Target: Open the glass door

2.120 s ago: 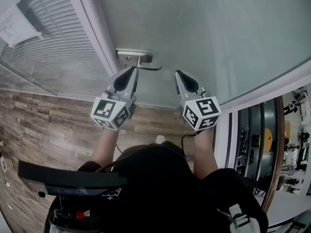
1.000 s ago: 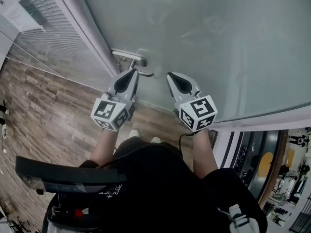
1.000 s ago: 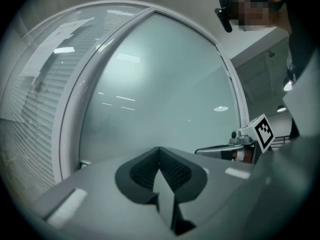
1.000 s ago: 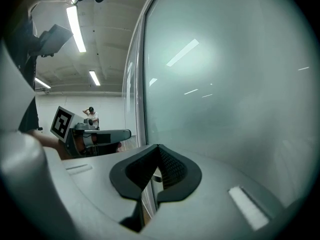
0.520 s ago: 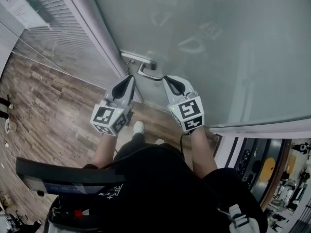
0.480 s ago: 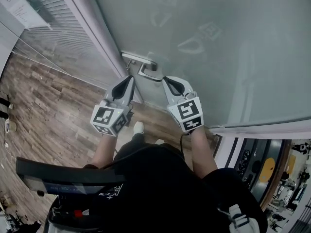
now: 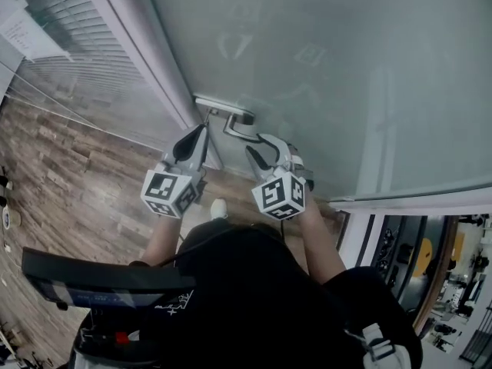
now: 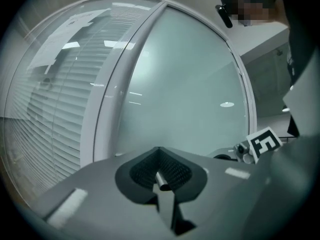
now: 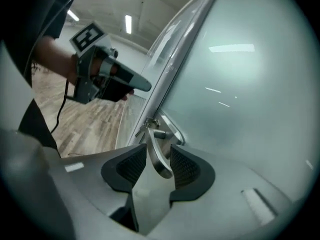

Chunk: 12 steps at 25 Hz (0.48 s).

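Note:
The frosted glass door (image 7: 330,68) fills the upper right of the head view. Its metal lever handle (image 7: 234,123) sits on a plate by the white door frame (image 7: 131,44). My right gripper (image 7: 257,151) has reached the lever, and its jaws are opening. In the right gripper view the lever (image 9: 156,156) lies between the two dark pads (image 9: 131,166), with a gap on its left side. My left gripper (image 7: 198,135) hovers just left of the handle, shut and empty, pointing at the door edge (image 8: 107,109). It also shows in the right gripper view, left gripper (image 9: 112,79).
Slatted blinds (image 7: 69,60) behind glass run along the left, with a paper sheet (image 7: 19,33) stuck on them. Wood floor (image 7: 69,175) lies below. A room with equipment (image 7: 453,283) shows at the lower right. The right gripper's marker cube (image 8: 262,144) is visible beside the left one.
The right gripper has rolled, dropped and moved in on the lever, and its jaws have opened around it. The left gripper has sunk slightly toward the door edge.

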{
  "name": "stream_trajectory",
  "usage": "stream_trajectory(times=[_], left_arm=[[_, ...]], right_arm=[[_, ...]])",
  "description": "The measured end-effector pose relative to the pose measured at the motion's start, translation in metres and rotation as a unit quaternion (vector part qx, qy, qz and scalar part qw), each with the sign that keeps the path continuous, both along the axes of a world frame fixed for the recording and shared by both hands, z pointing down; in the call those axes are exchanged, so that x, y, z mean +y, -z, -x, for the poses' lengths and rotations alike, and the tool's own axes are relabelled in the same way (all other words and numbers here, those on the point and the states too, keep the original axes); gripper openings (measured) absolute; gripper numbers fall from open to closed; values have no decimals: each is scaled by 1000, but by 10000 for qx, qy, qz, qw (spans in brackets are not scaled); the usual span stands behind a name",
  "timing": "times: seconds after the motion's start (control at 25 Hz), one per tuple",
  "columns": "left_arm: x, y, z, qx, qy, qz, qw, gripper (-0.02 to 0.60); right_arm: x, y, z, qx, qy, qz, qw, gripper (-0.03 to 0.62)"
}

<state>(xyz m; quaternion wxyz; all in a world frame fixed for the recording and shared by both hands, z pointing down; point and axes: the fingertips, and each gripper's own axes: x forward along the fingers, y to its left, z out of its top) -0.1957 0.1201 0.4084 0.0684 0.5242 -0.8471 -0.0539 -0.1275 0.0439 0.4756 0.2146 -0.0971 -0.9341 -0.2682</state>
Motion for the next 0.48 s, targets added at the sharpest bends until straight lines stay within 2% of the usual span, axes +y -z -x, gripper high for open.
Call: stream_trajectory(times=[0.2, 0.36, 0.4, 0.48], left_arm=[[-3, -6, 11, 68, -197, -25, 9998, 0], [-1, -8, 15, 111, -293, -52, 9995, 0], [-1, -9, 16, 121, -315, -41, 9994, 0], [-2, -11, 19, 133, -368, -23, 9992, 0]], right_arm=[[-8, -28, 9, 58, -278, -1231, 9920, 166], [-13, -35, 16, 10, -460, -1884, 9810, 169], [-14, -36, 18, -41, -523, -2018, 9780, 151], [-14, -37, 19, -203, -668, -2127, 9746, 140]])
